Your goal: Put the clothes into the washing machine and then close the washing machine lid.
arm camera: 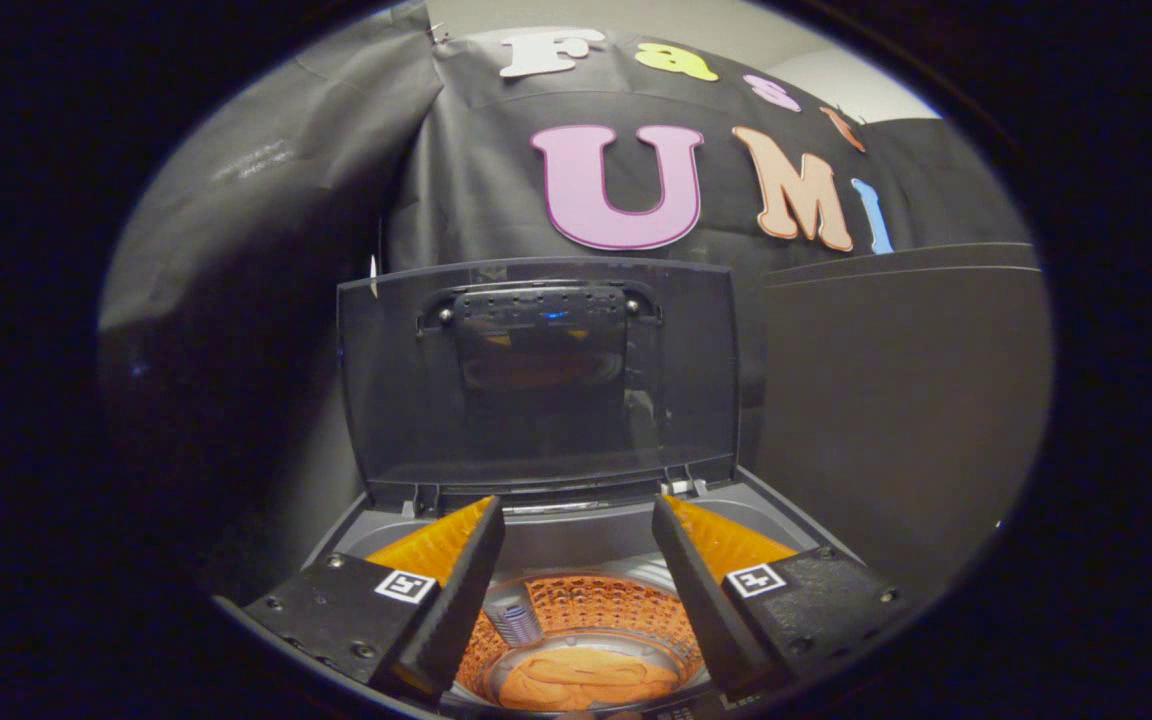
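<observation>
Tongs point(576, 600) hang spread wide over the mouth of the washing machine point(786, 520), with nothing pinched between the fingers point(456, 590), and the gap between them looks straight down into the drum point(596, 610). Down in that drum, below and between the fingers, lies a bundle of orange clothes point(586, 680), so by the look of it the loading part is done. Beyond the fingertips, just ahead and above them, the lid point(536, 400) stands raised on its hinge at the back rim of the machine, near upright and leaning a little away, its inner face toward the tongs. Its long axis runs across, side to side, square to the line of the fingers. Closing likely means reaching forward and up to the top free edge, then drawing it toward the tongs and down over the opening.
</observation>
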Demonstrator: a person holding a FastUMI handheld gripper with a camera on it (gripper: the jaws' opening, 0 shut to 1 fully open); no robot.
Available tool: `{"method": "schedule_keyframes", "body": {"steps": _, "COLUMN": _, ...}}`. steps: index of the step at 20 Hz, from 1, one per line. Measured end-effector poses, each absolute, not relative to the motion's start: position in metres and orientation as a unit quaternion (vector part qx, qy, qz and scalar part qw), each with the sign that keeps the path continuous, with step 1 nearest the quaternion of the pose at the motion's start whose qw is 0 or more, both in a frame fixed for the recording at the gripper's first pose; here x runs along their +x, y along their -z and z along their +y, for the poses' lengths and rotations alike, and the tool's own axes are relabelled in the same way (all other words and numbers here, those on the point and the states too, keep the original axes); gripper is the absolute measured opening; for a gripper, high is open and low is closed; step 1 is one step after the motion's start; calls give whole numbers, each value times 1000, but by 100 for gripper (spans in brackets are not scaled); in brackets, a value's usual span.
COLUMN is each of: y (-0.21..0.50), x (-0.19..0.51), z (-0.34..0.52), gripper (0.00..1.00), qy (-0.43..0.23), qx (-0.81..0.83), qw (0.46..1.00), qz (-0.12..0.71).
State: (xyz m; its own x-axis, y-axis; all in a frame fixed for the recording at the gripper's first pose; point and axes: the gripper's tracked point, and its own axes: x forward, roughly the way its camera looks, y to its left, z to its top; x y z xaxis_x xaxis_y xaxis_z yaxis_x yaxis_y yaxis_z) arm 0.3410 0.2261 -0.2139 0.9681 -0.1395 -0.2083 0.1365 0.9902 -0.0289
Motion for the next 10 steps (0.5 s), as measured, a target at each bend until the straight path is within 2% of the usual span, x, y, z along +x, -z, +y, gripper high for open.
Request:
{"method": "schedule_keyframes", "body": {"steps": 3, "y": 216, "x": 335, "z": 223, "gripper": 91, "qy": 79, "qx": -14, "qw": 990, "qz": 113}}
{"method": "schedule_keyframes", "body": {"steps": 4, "y": 217, "x": 335, "z": 226, "gripper": 90, "qy": 73, "qx": -15, "qw": 990, "qz": 119}}
{"method": "schedule_keyframes", "body": {"steps": 6, "y": 212, "x": 336, "z": 236, "gripper": 96, "qy": 43, "qx": -26, "qw": 992, "qz": 114}}
{"method": "schedule_keyframes", "body": {"steps": 10, "y": 179, "x": 331, "z": 250, "gripper": 97, "qy": 26, "qx": -40, "qw": 991, "qz": 122}}
